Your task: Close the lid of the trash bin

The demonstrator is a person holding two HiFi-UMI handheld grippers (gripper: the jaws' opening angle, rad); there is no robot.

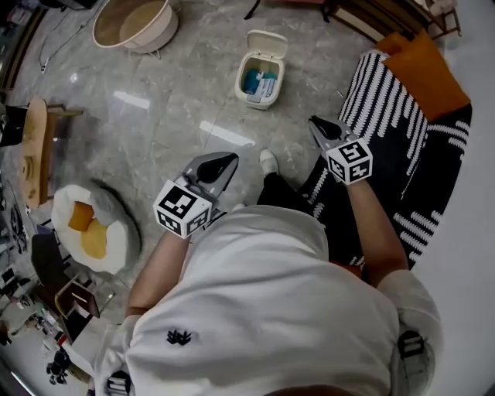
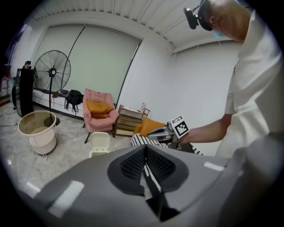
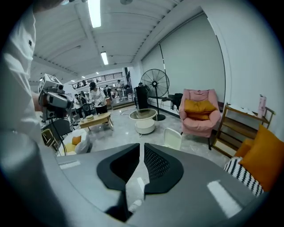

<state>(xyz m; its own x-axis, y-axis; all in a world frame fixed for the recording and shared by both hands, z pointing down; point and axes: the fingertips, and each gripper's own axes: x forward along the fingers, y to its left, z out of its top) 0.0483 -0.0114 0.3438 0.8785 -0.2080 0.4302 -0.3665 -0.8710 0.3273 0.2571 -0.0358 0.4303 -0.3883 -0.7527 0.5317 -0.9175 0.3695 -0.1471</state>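
A small cream trash bin (image 1: 260, 77) stands on the marble floor ahead of me, its lid (image 1: 267, 42) tipped up and back, with blue and white rubbish showing inside. It also shows in the left gripper view as the bin (image 2: 100, 144) and in the right gripper view as the bin (image 3: 173, 138). My left gripper (image 1: 224, 164) is held in the air well short of the bin, jaws together and empty. My right gripper (image 1: 317, 124) hovers to the bin's right, also short of it, jaws together with only a thin slit, holding nothing.
A black-and-white striped rug (image 1: 387, 100) with an orange cushion (image 1: 425, 66) lies at the right. A round cream table (image 1: 135, 23) is far left of the bin. An egg-shaped cushion (image 1: 89, 228) and a wooden stool (image 1: 35, 147) sit at the left. A pink armchair (image 2: 100, 113) stands behind the bin.
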